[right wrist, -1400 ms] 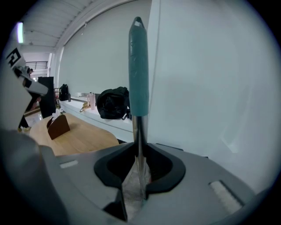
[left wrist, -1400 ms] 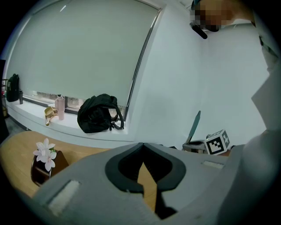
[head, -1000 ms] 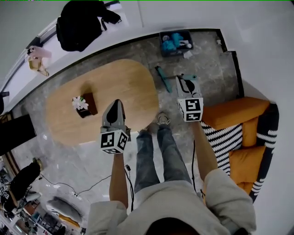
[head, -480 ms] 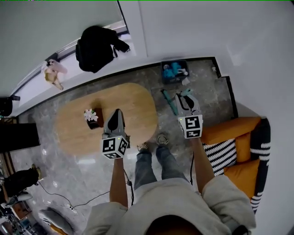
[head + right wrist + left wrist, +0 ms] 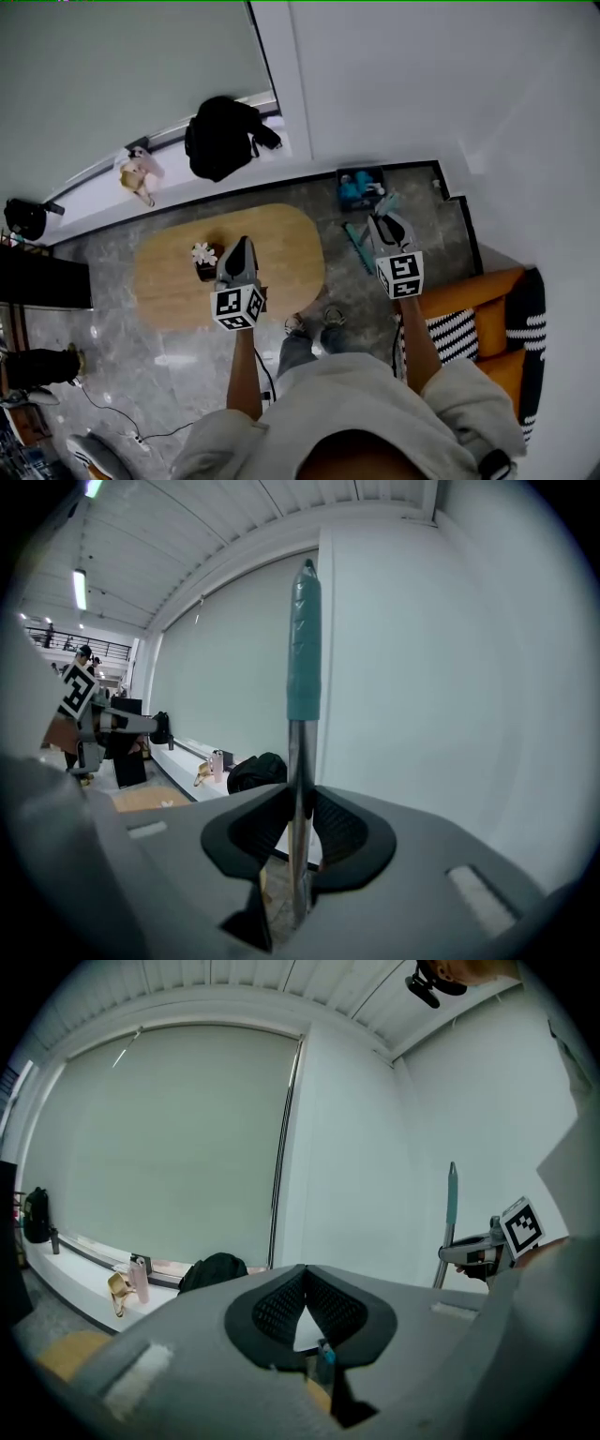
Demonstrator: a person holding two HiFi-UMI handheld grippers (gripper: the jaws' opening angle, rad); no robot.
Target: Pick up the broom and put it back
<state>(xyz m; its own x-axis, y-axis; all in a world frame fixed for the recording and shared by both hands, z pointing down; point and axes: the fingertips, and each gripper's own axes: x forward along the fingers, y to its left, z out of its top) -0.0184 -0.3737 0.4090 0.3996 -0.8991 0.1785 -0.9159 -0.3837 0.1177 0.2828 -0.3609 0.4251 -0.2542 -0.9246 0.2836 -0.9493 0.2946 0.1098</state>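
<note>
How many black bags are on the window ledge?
2: one black bag near the window ledge's right end, another bag at its far left. Others may be out of frame.

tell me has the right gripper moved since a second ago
Yes. In the head view the right gripper now nearly reaches the crate by the wall; earlier it lay well short.

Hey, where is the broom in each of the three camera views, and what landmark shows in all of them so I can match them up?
Head view: the broom slants right of centre, beside the right gripper.
Left gripper view: upright near the right edge, held by the right gripper.
Right gripper view: dead centre, handle upright between the closed jaws.
Shared landmark: the black backpack on the window ledge.
</note>
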